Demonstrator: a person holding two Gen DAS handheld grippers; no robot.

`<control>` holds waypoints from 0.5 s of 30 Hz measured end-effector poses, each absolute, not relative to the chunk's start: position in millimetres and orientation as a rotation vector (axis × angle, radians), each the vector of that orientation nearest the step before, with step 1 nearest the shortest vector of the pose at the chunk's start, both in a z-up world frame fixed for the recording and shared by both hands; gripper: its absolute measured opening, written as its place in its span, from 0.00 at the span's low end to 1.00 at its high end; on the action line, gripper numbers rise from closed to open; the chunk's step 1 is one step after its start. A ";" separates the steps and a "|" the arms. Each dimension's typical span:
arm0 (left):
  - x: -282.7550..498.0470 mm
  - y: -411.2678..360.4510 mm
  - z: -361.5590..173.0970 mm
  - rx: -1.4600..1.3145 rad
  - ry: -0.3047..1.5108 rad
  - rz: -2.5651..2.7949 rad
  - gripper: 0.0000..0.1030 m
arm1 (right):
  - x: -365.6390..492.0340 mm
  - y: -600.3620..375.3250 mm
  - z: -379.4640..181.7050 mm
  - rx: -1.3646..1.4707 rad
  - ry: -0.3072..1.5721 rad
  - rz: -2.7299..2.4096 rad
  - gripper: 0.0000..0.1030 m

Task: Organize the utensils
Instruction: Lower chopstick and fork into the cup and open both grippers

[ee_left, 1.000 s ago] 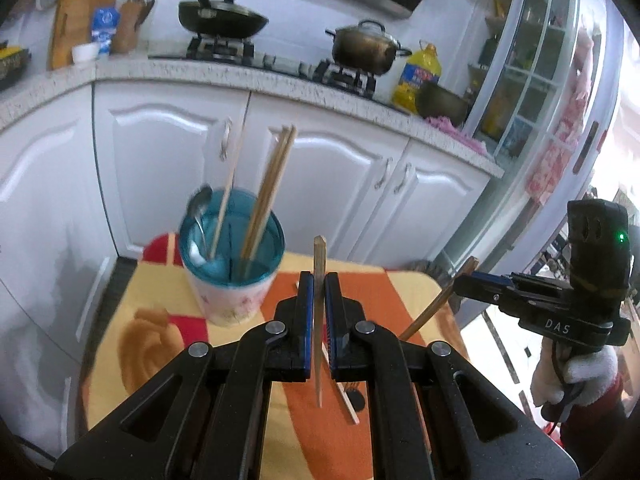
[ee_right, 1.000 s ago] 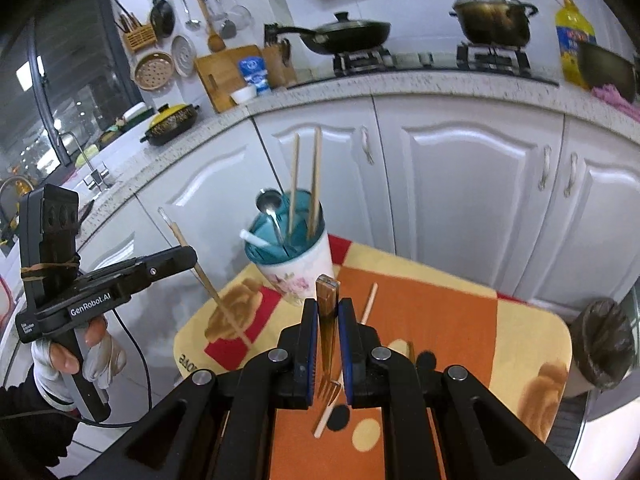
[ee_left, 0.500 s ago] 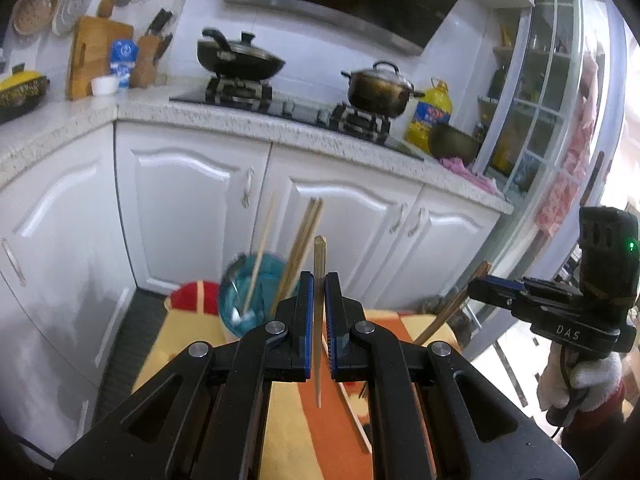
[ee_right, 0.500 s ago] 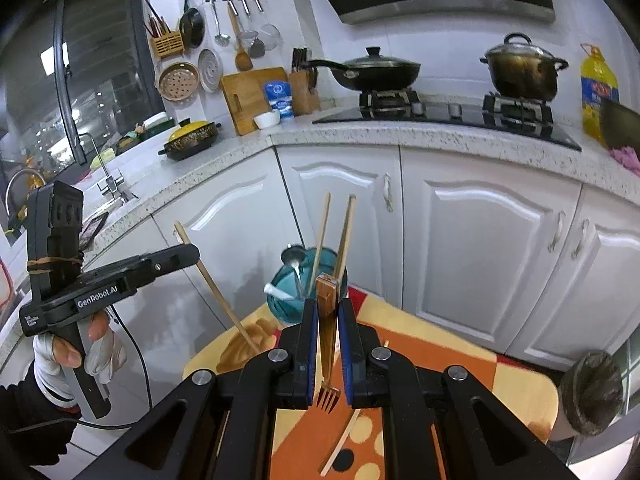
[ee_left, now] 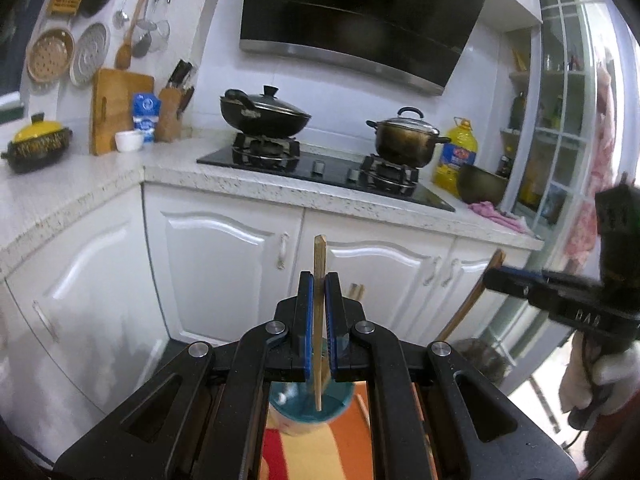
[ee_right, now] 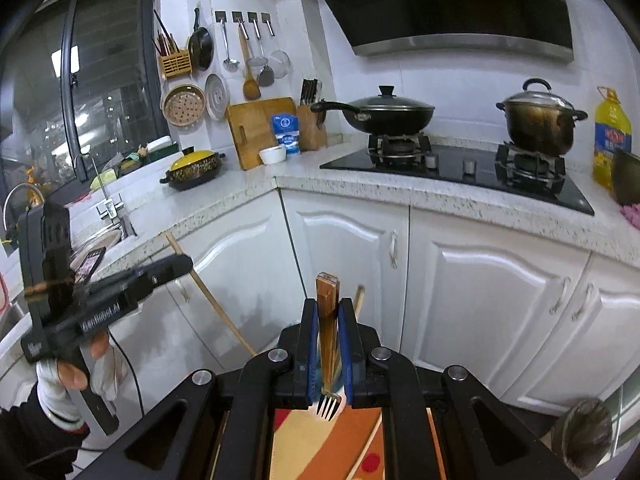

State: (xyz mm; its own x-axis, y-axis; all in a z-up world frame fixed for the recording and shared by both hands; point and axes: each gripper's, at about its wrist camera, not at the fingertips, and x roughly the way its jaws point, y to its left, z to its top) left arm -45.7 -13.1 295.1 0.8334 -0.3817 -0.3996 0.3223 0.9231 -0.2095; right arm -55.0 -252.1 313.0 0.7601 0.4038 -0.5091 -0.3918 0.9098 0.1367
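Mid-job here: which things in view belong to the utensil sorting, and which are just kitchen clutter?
Job:
- chopstick in left claw
- fork in right claw
- teal utensil cup

Just lying about:
- wok
- steel pot
- oil bottle
- cutting board
- knife block

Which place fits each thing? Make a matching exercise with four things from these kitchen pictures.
Things:
1 chopstick
2 fork
3 black wok
4 yellow oil bottle

Places:
a on the left burner
b clamped in the left gripper
c on the counter right of the stove
d clamped in the right gripper, tines down

Pairs: 1-b, 2-d, 3-a, 4-c
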 end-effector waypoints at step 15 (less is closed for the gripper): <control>-8.7 -36.9 238.0 -0.085 0.569 -0.346 0.04 | 20.8 -219.0 256.9 0.004 0.642 0.399 0.09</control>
